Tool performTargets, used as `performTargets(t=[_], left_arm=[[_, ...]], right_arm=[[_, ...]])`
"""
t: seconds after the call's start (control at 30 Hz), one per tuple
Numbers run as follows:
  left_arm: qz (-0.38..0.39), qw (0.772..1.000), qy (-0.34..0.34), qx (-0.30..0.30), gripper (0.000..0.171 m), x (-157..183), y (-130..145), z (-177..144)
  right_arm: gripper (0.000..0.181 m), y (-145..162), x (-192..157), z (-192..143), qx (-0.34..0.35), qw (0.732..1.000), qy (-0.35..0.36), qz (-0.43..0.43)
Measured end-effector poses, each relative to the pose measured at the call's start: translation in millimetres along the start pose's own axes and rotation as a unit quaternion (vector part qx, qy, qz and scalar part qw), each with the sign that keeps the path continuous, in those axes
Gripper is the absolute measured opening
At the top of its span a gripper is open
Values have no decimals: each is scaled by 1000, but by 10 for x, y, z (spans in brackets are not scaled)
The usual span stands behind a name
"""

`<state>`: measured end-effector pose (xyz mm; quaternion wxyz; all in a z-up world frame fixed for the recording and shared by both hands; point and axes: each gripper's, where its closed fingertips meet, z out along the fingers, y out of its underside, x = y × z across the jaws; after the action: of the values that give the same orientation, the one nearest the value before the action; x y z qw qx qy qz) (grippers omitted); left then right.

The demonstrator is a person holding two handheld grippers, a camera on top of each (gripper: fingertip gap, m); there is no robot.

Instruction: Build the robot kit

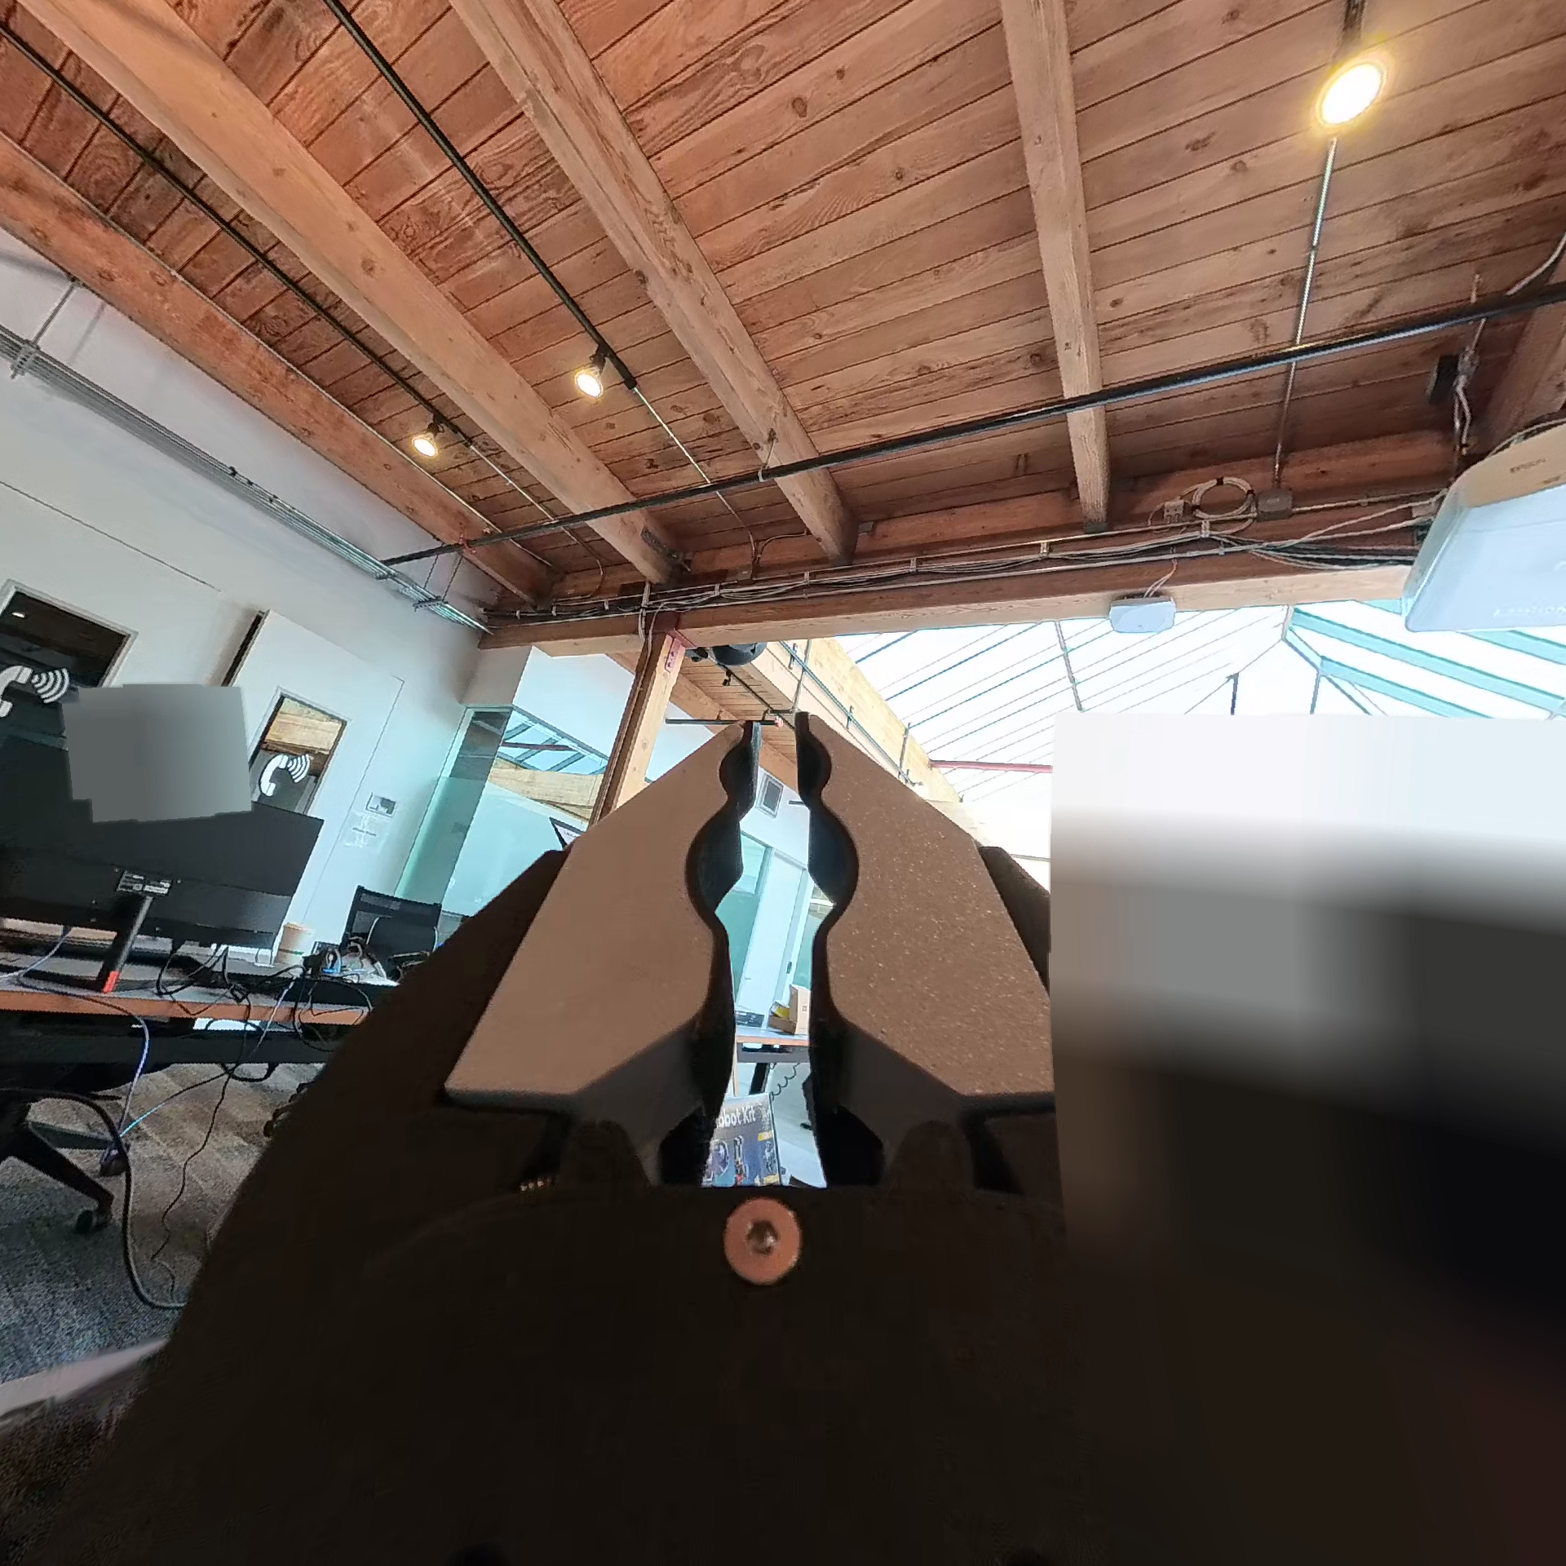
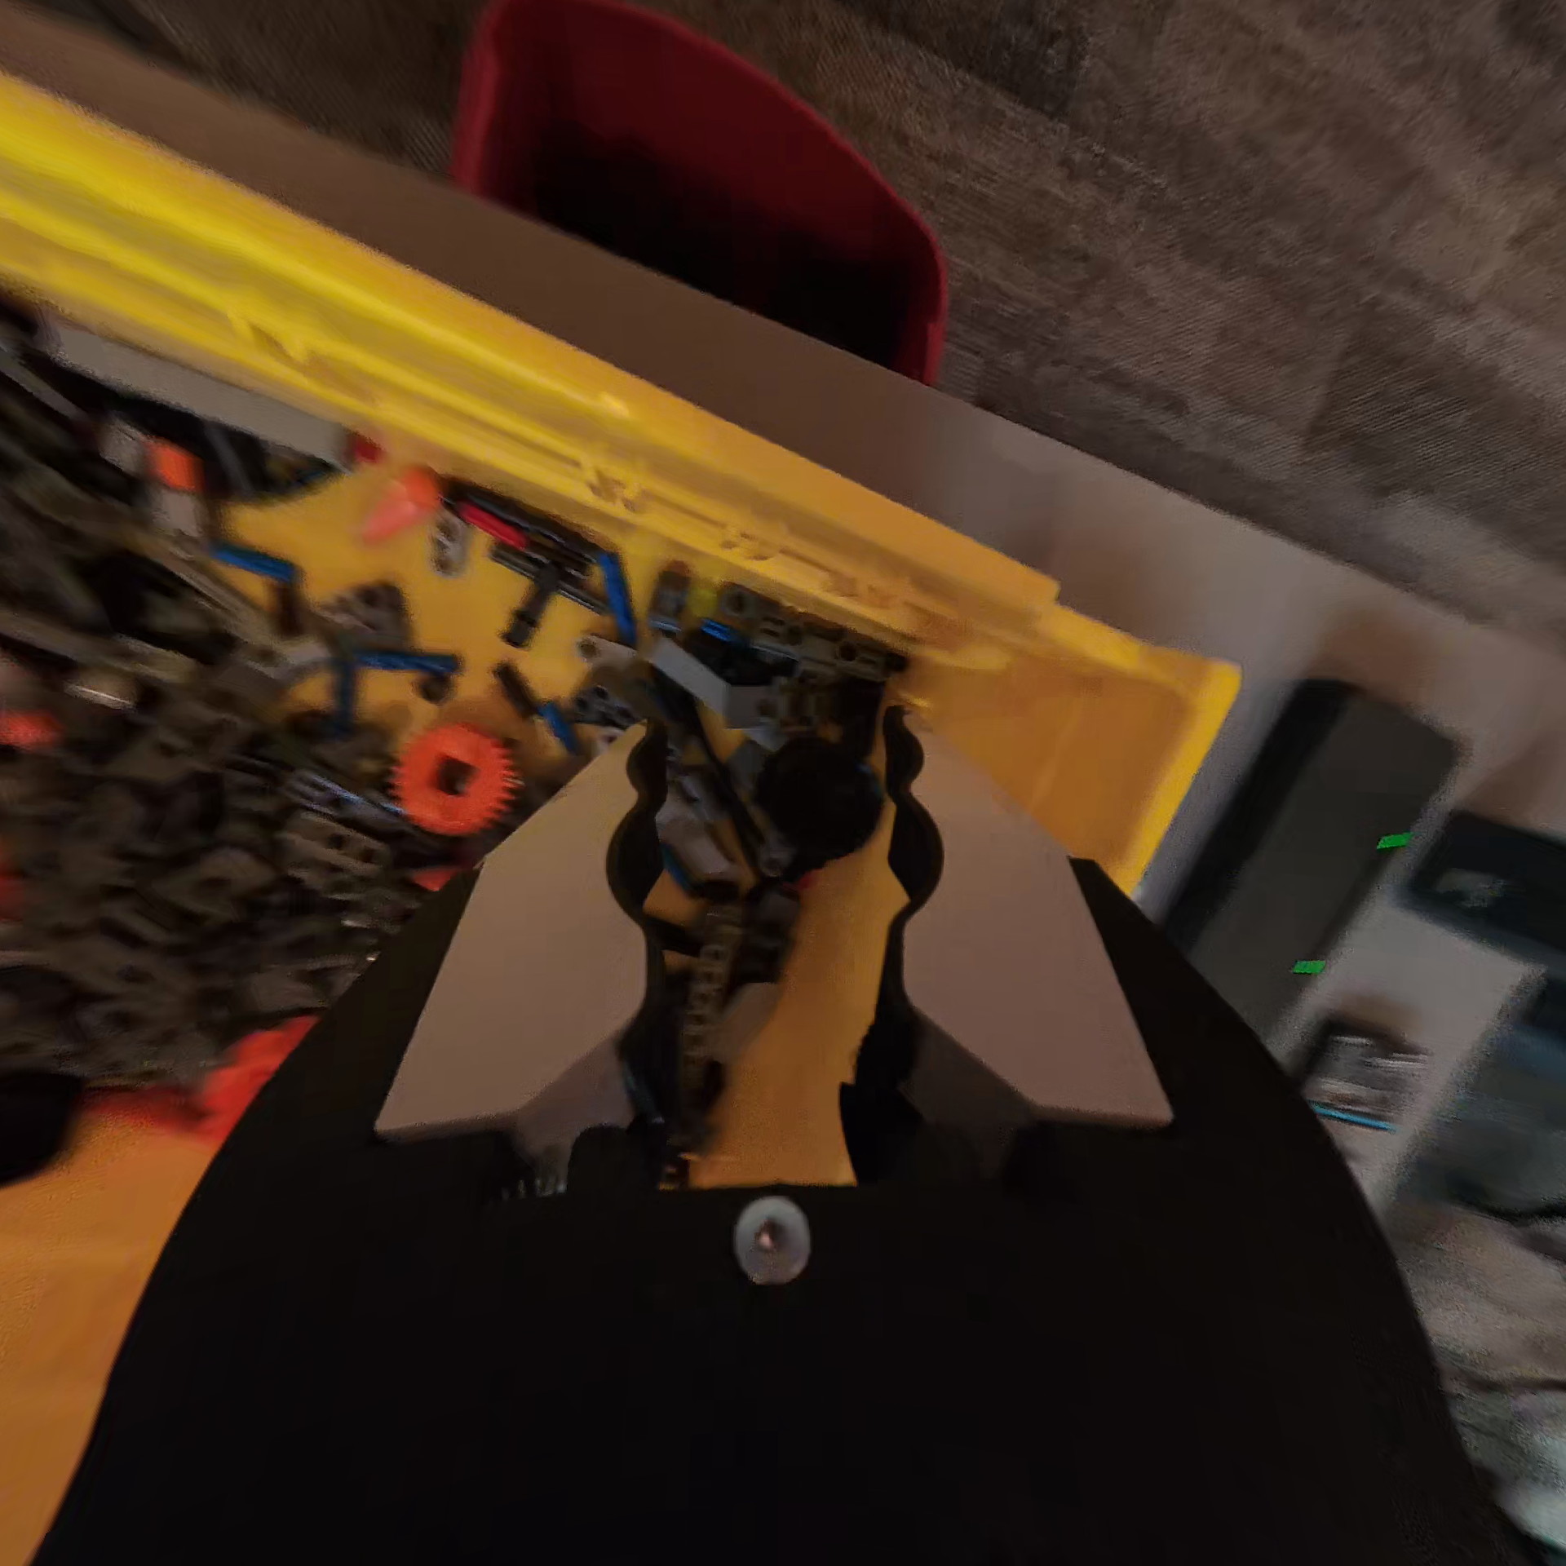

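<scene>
Left gripper (image 1: 773, 729): points up into open air; nothing near its fingertips.
Right gripper (image 2: 767, 729): over the yellow bin (image 2: 1102, 746); loose parts (image 2: 254, 813) crowd left, bin wall blocks ahead, bare floor right.

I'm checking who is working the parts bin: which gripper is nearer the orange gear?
Right. The right gripper hangs open over the yellow bin, with the orange gear just off its left finger. The left gripper points up at the wooden ceiling, no gear in view.
</scene>
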<state>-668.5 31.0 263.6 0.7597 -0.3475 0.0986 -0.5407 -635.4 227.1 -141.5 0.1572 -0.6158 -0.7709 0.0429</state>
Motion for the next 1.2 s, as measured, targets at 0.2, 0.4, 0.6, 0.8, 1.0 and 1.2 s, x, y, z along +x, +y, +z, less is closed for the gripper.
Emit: performTargets(t=[0.2,0.4,0.6,0.8,1.0,1.2], left_arm=[[0,1000,1,-1,6,3,13,9],[0,1000,2,-2,6,9,24,18],[-1,1000,3,0,6,11,15,13],[0,1000,3,1,6,17,8,10],[1,1000,3,0,6,21,21,18],[-1,1000,4,0,6,16,18,17]], right_arm=[[41,60,114,127,-72,957,105,-259],[20,134,36,274,-101,939,100,-314],[20,255,-145,197,-100,948,41,-299],[6,463,-458,19,-101,951,-20,-291],[7,407,-468,-91,-68,962,-21,-264],[45,-101,-109,45,7,993,-8,-116]])
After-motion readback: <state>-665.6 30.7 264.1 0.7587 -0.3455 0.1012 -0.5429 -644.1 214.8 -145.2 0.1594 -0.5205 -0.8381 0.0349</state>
